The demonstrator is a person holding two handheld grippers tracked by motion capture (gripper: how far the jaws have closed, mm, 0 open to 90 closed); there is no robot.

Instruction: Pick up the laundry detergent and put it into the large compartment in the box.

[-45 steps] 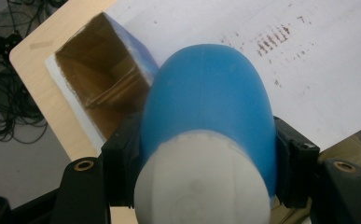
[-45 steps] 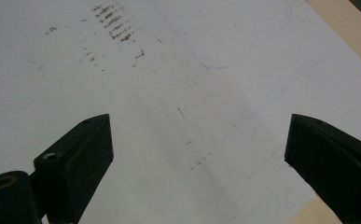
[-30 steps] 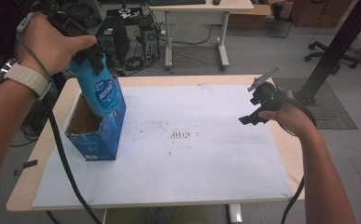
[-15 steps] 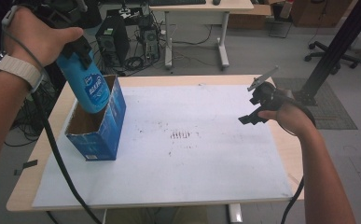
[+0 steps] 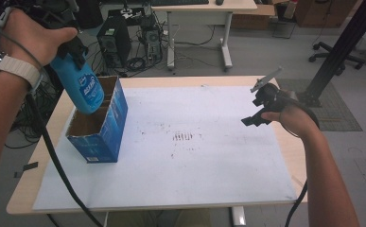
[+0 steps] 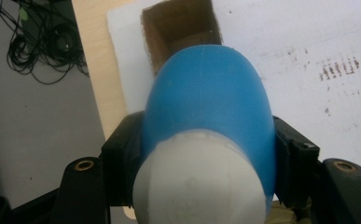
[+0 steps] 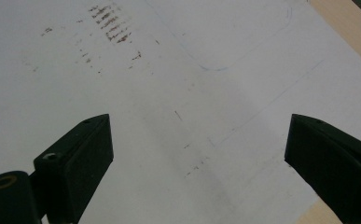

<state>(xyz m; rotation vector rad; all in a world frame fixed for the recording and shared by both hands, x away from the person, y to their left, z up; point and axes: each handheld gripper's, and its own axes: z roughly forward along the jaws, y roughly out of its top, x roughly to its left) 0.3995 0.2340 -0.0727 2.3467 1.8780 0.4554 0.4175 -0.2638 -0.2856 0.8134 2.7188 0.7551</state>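
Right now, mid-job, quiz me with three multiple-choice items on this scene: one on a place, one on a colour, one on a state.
1. Where is the bottle?
A. flat on the white sheet
B. held up over the open cardboard box
C. on the floor

2. What colour is the bottle's body?
A. blue
B. red
C. green

3. How do the jaws of the right hand-held gripper stand?
A. shut on the bottle
B. shut on the box
C. open, nothing between them

Answers: 1 B, the left hand-held gripper holds it above the box; 2 A, both views show blue; 3 C, only the bare white sheet lies between the jaws.
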